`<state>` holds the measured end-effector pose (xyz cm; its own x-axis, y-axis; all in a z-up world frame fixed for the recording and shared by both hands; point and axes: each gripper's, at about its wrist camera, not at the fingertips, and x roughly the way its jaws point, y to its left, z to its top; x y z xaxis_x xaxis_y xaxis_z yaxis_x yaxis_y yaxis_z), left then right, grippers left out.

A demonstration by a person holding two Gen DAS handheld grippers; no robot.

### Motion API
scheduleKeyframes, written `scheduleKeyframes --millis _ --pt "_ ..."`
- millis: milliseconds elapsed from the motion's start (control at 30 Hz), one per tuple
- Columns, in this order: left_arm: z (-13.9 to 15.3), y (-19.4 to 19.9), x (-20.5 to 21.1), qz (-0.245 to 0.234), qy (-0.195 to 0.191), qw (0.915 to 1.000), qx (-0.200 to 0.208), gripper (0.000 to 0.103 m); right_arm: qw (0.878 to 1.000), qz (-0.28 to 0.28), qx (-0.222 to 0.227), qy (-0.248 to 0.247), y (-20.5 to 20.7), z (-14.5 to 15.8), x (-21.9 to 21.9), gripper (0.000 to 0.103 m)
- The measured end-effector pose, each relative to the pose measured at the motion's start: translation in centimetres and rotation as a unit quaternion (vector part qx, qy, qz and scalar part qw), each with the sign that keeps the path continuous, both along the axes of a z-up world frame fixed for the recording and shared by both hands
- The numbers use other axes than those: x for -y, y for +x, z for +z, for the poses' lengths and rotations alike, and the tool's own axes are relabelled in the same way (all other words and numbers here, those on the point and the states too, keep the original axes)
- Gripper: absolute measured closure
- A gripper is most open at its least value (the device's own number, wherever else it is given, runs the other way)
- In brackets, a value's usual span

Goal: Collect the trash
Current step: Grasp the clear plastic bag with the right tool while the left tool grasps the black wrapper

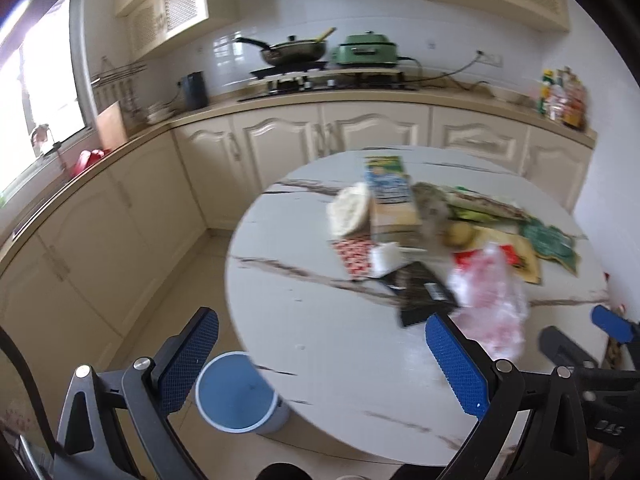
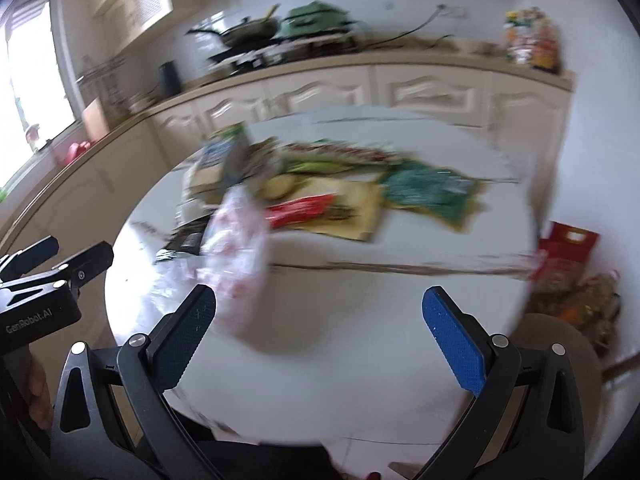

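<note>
White marble-patterned stone, veined in brown, is being shown as the round counter (image 1: 320, 340) on which a heap of trash is being kept. Both views are blurred, so small detail is not being made out.

Toward the far edge of the counter, a blue-and-green carton (image 1: 386, 178) is being seen lying beside a pale crumpled wrapper (image 1: 349, 212). A red-patterned packet (image 1: 354, 258) and a black packet (image 1: 424, 292) are lying nearer the middle, with a white block (image 1: 386, 256) resting between them. A yellow packet (image 2: 348, 208) and a green packet (image 2: 432, 192) are being displayed toward the counter's right edge, well apart from the near edge. A thin pink-and-white plastic bag (image 2: 240, 256) is being seen nearest the tongs, standing up just ahead of the right pair's left finger; whether it is touching that finger cannot be told.

The left tongs (image 1: 320, 356) are being held wide open over the counter's near-left edge, gripping nothing, their blue pads (image 1: 188, 364) spread far apart. The right tongs (image 2: 320, 336) are likewise being held wide open above the near edge, with nothing between the pads. Each pair is being glimpsed at the side of the other's view.

On the floor, a light blue bin (image 1: 236, 394) is being shown standing just beside the counter's near-left edge, partly tucked under its rim, between the left tongs' fingers in that view.

Behind, a kitchen worktop with a black pan (image 1: 292, 50) and a green cooker (image 1: 366, 52) is being seen along the wall.
</note>
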<state>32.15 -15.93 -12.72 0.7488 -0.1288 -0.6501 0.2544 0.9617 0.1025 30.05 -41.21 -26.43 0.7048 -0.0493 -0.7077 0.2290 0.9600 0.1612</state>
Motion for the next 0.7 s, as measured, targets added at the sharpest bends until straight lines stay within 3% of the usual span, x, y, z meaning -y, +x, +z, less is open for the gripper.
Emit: scheduleKeyframes --millis 233,267,300,333,367,533,700 --pt "-2.1 1.0 1.0 0.012 -0.009 0.9999 -0.002 0.001 0.998 0.048 -0.033 0.019 5.8 -2.4 -3.1 0.002" --pt "-2.4 0.6 0.4 0.009 -0.013 0.9999 -0.005 0.001 0.998 0.044 -0.04 0.018 6.1 -2.7 -3.2 0.006" --pt "-2.6 0.8 0.3 0.005 -0.017 0.9998 -0.009 0.001 0.998 0.044 -0.044 0.019 6.3 -2.9 -3.1 0.019" --pt "-2.7 0.8 -0.1 0.001 -0.021 0.9997 -0.014 0.001 0.997 0.052 -0.043 0.027 6.3 -3.1 -3.1 0.039" --pt "-2.8 0.6 -0.2 -0.002 -0.025 0.9995 -0.018 0.001 0.997 0.06 -0.042 0.033 6.3 -3.3 -3.0 0.049" --pt "-3.6 1.4 0.8 -0.033 -0.056 0.9959 -0.062 0.001 0.996 0.083 -0.03 0.029 4.9 -2.9 -2.2 0.063" --pt "-4.2 2.7 2.8 -0.053 -0.078 0.9909 -0.096 0.001 0.999 0.039 -0.01 -0.029 2.8 -1.0 -0.8 0.064"
